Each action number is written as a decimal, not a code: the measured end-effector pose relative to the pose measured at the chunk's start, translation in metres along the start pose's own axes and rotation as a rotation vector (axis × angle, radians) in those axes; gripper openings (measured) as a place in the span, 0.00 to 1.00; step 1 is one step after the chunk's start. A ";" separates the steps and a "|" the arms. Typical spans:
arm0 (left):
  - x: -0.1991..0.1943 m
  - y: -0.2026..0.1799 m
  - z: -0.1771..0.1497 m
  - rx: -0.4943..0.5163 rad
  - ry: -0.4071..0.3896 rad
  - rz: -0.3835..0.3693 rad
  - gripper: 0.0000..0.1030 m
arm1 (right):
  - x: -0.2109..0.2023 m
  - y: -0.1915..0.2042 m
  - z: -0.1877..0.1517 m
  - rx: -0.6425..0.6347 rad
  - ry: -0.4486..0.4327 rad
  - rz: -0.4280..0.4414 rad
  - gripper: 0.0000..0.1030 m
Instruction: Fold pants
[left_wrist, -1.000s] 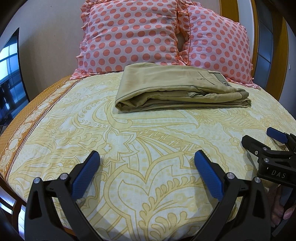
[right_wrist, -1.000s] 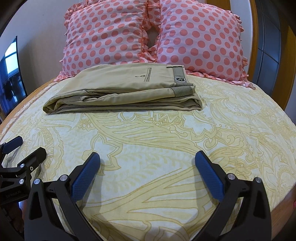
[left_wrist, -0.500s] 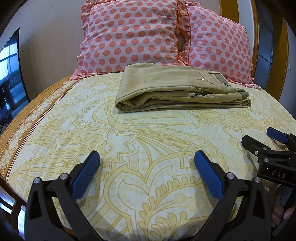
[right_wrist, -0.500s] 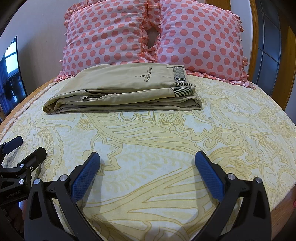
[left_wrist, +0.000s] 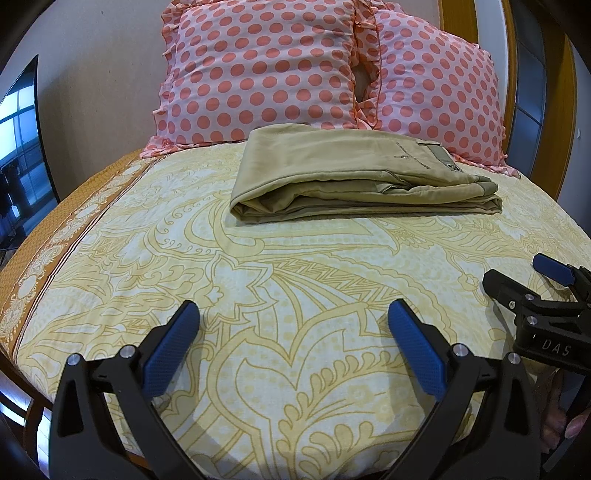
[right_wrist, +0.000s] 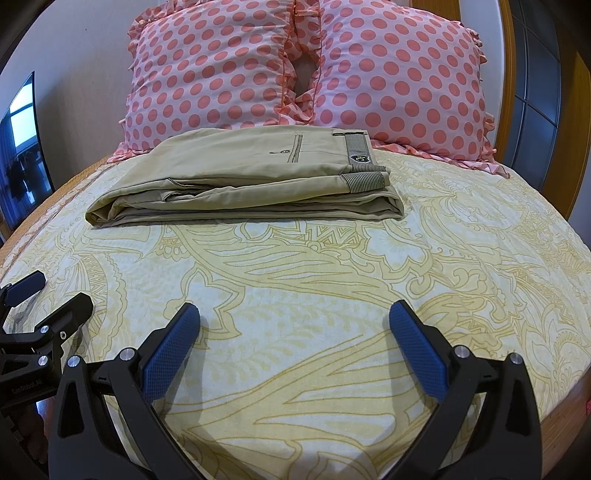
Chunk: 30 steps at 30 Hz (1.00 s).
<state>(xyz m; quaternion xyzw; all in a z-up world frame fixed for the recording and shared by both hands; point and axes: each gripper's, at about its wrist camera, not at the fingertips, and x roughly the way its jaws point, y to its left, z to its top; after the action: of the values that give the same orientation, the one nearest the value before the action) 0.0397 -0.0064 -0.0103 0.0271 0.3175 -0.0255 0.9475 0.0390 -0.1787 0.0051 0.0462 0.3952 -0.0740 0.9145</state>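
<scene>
Khaki pants (left_wrist: 354, 173) lie folded into a flat rectangle at the far side of the bed, in front of the pillows; they also show in the right wrist view (right_wrist: 251, 181), waistband to the right. My left gripper (left_wrist: 293, 314) is open and empty, low over the near part of the bed, well short of the pants. My right gripper (right_wrist: 295, 314) is open and empty, beside it to the right. Each gripper shows at the edge of the other's view: the right one (left_wrist: 524, 275), the left one (right_wrist: 55, 295).
The bed has a yellow patterned sheet (left_wrist: 295, 280) with an orange border on the left (left_wrist: 55, 236). Two pink polka-dot pillows (right_wrist: 207, 66) (right_wrist: 402, 77) lean against the wall behind the pants. A wooden frame (right_wrist: 509, 74) and a dark screen (left_wrist: 22, 147) flank the bed.
</scene>
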 end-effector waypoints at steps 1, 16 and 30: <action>0.000 0.000 0.000 0.000 0.001 0.002 0.98 | 0.000 0.000 0.000 0.000 0.000 0.000 0.99; 0.001 0.002 0.003 0.000 0.003 -0.001 0.98 | 0.000 0.000 0.000 0.000 0.000 0.000 0.99; 0.002 0.003 0.003 0.001 0.003 -0.003 0.98 | 0.000 0.000 0.000 0.000 0.000 0.000 0.99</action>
<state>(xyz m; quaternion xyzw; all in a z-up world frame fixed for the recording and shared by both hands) 0.0431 -0.0035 -0.0088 0.0274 0.3188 -0.0270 0.9470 0.0389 -0.1786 0.0054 0.0462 0.3951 -0.0739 0.9145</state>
